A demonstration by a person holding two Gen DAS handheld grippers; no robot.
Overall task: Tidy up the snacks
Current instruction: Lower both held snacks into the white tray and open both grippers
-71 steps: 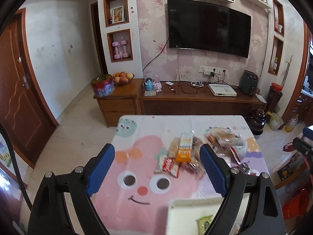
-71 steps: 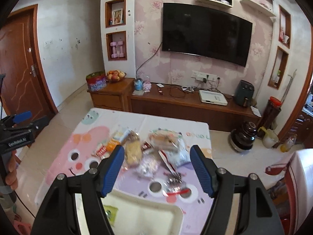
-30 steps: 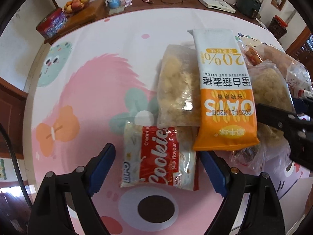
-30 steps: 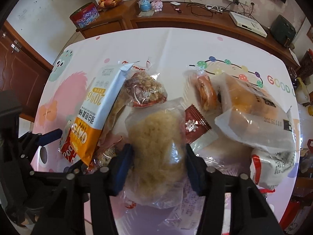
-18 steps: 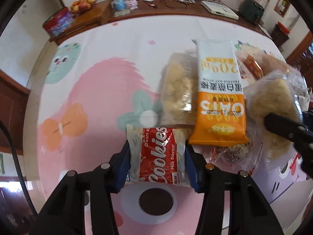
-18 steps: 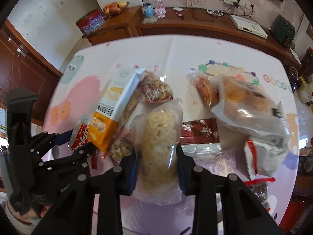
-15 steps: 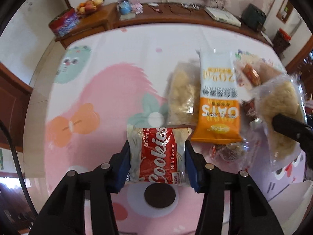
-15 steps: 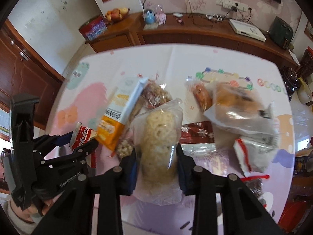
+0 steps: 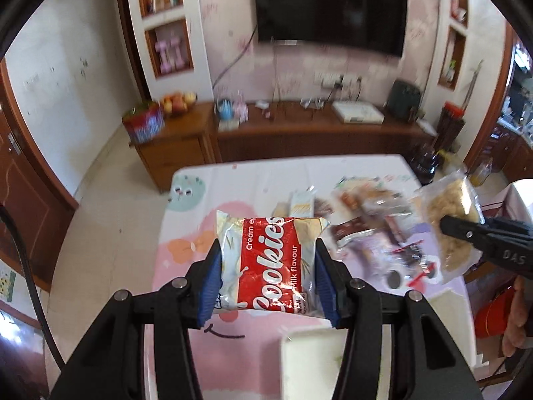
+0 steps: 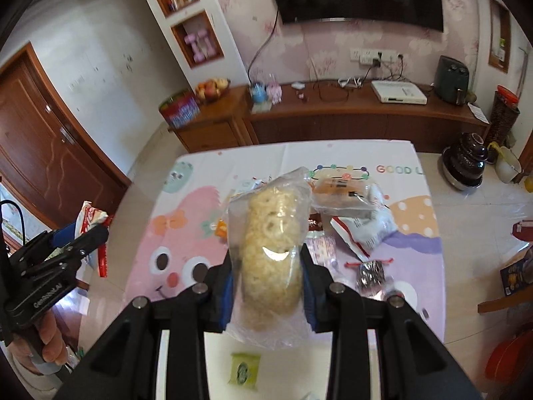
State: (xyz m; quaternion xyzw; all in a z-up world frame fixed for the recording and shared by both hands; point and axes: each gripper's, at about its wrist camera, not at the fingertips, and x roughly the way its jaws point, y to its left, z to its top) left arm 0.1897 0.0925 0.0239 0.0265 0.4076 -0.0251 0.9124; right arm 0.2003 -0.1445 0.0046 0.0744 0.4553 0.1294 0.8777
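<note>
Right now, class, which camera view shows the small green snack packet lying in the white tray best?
The right wrist view: the small green snack packet lies unobstructed in the white tray, just below the right gripper holding its bag. The left wrist view shows only a blurred green sliver at the tray's right side, beside a gripper finger.

A red-and-white cookies packet [image 9: 269,261] and a clear bag of pale ring crackers [image 10: 270,246] hang lifted above the snack pile [image 10: 346,213].

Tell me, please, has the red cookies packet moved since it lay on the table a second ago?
Yes. The cookies packet has gone up off the tablecloth, clamped in the left hand-held gripper, and now hangs above the pink cartoon face.
</note>
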